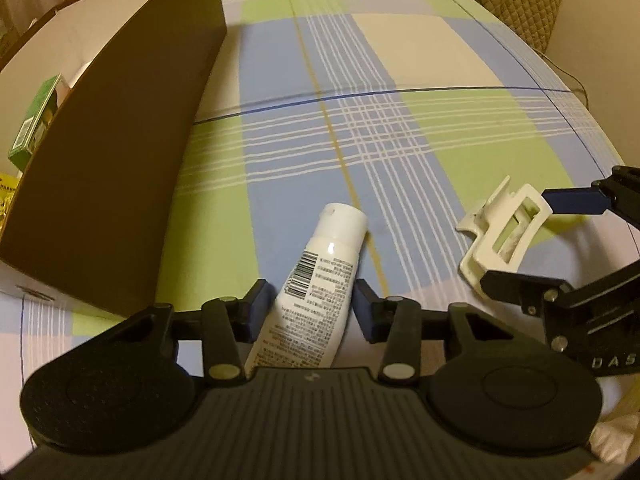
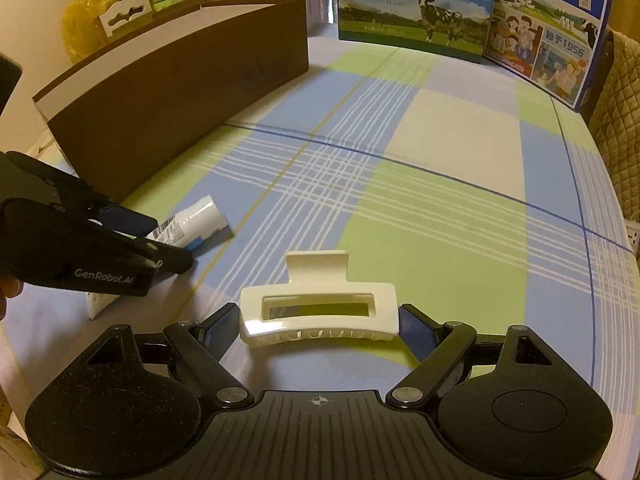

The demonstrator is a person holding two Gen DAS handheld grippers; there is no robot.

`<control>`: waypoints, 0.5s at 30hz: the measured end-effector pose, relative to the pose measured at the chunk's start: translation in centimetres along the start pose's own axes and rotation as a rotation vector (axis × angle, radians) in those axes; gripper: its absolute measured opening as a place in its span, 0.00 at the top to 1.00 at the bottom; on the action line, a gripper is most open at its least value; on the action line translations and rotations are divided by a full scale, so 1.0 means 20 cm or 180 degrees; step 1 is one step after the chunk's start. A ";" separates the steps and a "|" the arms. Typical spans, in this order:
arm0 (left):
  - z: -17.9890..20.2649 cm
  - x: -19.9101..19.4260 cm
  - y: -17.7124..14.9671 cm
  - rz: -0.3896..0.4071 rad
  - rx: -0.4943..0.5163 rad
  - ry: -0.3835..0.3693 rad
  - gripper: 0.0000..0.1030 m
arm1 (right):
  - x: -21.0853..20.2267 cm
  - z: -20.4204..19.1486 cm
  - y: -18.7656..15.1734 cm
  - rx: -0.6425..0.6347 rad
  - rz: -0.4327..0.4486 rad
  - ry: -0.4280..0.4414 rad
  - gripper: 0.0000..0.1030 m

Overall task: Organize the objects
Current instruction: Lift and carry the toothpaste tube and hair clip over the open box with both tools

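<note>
Left gripper (image 1: 310, 304), fingers apart, straddles the white plastic tube (image 1: 316, 288) lengthwise; right gripper (image 2: 318, 320), apart, brackets the cream hair claw (image 2: 318, 312) crosswise.

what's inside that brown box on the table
Through the left wrist view, a green carton stands inside the brown box, with something white beside it. The box wall hides everything lower down.

The surface (image 2: 460, 132) wears a checked cloth; on it lie a white tube (image 1: 316, 284), a white hair claw (image 2: 320, 308), a brown box (image 2: 168, 100) along its left edge, and milk cartons (image 2: 416, 4) at the far edge.
</note>
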State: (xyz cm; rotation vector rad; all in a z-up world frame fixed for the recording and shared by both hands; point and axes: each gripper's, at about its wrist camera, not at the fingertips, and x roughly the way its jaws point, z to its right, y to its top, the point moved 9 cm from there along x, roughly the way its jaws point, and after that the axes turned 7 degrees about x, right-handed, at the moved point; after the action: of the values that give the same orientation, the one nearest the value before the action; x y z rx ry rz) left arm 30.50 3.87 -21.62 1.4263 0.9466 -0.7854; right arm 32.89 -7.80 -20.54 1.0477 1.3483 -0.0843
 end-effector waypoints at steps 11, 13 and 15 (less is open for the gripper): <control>0.00 -0.04 -0.02 0.0030 0.0027 -0.0099 0.69 | -0.02 -0.08 -0.02 -0.0013 0.0010 -0.0018 0.20; 0.00 -0.05 -0.03 0.0060 0.0017 -0.0126 0.69 | -0.03 -0.09 -0.02 -0.0009 0.0017 -0.0023 0.20; -0.01 -0.07 -0.03 0.0090 0.0018 -0.0139 0.69 | -0.03 -0.10 -0.01 -0.0002 0.0032 -0.0035 0.20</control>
State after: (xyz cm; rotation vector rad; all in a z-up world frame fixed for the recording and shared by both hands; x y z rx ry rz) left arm 29.36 3.90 -20.61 1.4190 0.8896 -0.7958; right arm 31.15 -6.91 -19.94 1.0522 1.3331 -0.0819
